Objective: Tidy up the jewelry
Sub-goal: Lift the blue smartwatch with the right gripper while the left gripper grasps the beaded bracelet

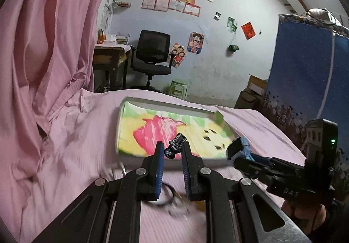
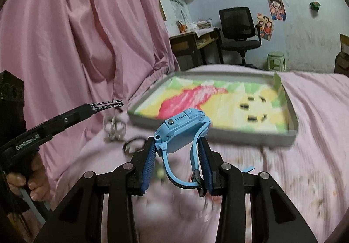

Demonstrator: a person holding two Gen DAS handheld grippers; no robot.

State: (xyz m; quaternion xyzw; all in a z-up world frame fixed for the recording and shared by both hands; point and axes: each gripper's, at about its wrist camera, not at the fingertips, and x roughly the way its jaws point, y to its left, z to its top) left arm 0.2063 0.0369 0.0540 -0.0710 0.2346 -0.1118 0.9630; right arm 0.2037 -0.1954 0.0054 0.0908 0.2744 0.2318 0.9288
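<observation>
Left gripper (image 1: pixel 172 150): it is clenching a black-and-white beaded bracelet (image 1: pixel 175 144), pinched between the blue pads near their tips; in the right wrist view the piece is sticking out past the tips as a short straight strip.
Right gripper (image 2: pixel 180 147): it is grasping a light blue watch (image 2: pixel 182 131) by its strap loop; the watch body is sitting on top of the fingertips, tilted, and the strap is curving down between the jaws.
Tray (image 1: pixel 152 103): the shallow box with the pink, yellow and green lining is lying directly ahead of both grippers on the pink bedcover (image 1: pixel 76 133), its near wall just beyond the fingertips.
Long axis: the tray is stretching crosswise to the way both grippers are pointing, so either load is meeting a long side.
Nearer hand: the right gripper is sitting ahead and to the right of the left one, seemingly a touch closer to the tray's right half.
Loose pieces: a dark ring (image 2: pixel 133 144) and a silvery chain (image 2: pixel 114 127) are lying on the cover below and between the grippers, blurred.
Likely next move: carrying both items forward over the near wall.
</observation>
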